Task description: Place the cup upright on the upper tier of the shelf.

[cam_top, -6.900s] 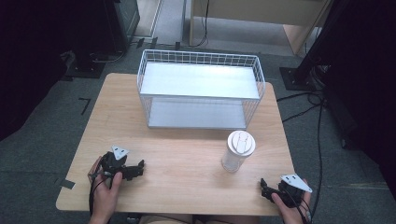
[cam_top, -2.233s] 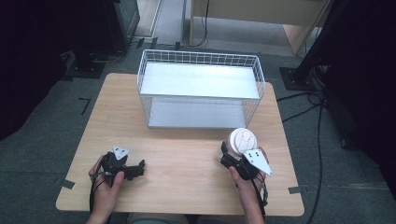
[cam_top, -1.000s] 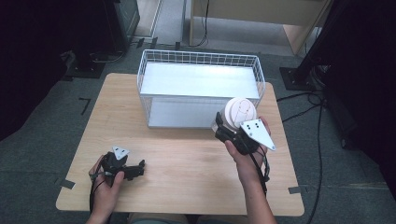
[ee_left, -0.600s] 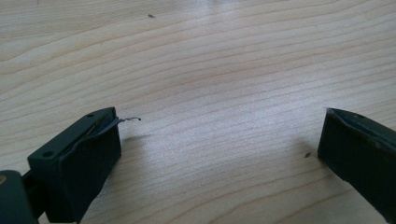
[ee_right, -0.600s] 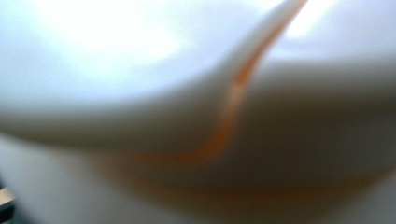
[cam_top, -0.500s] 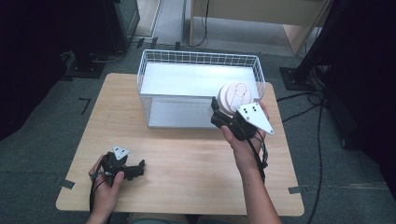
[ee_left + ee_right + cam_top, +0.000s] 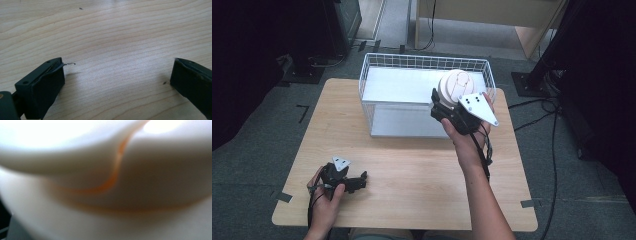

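- High view: right gripper (image 7: 446, 107) was clamped on the white lidded cup (image 7: 455, 87), held aloft at the front right wall of the white wire basket (image 7: 377, 62); cup roughly upright, over or just above the basket's near rim, exact overlap not determinable. Half a second earlier the cup was lower and nearer the person, short of the rim; some seconds earlier it stood on the wooden table (image 7: 412, 165) with this gripper resting at the near right edge. Judgement: lift and carry largely done, lowering into the basket and release remaining.
- High view, continued: left gripper (image 7: 357, 182) lay on the table at the near left, in the person's left hand (image 7: 324, 197); position unchanged across the earlier pictures.
- Left gripper view: the two black jaws stood wide apart over bare wood grain, nothing between them.
- Right gripper view: blurred white cup wall (image 7: 105, 182) pressed close to the lens, with a faint orange line; jaws not discernible here.
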Demonstrator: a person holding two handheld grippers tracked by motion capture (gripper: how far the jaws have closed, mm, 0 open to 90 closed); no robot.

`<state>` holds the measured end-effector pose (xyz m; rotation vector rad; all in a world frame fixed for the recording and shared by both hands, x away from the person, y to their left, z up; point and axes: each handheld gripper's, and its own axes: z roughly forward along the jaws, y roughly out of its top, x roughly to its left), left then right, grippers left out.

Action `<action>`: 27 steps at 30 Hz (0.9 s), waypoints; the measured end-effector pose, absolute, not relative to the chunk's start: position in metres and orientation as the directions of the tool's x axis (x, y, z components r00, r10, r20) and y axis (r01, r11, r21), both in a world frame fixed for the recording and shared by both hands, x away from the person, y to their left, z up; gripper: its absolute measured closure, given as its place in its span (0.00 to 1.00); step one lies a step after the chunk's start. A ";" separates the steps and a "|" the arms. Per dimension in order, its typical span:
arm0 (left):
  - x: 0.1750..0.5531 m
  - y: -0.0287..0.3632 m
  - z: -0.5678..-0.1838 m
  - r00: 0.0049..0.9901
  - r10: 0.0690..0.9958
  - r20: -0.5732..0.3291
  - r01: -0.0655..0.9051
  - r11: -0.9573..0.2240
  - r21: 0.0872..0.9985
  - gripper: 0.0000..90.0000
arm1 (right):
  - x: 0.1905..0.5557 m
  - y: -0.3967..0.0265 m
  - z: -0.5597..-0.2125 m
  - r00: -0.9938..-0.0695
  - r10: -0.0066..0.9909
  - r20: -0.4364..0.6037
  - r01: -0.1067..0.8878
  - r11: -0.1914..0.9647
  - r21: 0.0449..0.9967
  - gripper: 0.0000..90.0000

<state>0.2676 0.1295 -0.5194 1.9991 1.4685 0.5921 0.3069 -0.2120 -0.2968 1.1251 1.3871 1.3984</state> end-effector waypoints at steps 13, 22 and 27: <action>0.267 0.130 -0.519 0.295 0.955 0.012 0.696 -0.224 0.682 0.00 | 0.350 -0.203 -0.279 -0.202 0.976 0.076 0.051 -0.067 0.996 0.17; 0.266 0.129 -0.519 0.306 0.952 0.013 0.696 -0.233 0.679 0.00 | 0.375 -0.189 -0.276 -0.202 0.977 0.062 0.067 -0.049 0.997 0.17; 0.266 0.129 -0.519 0.305 0.952 0.012 0.696 -0.232 0.680 0.00 | 0.389 -0.180 -0.283 -0.188 0.982 0.029 0.085 -0.014 0.996 0.17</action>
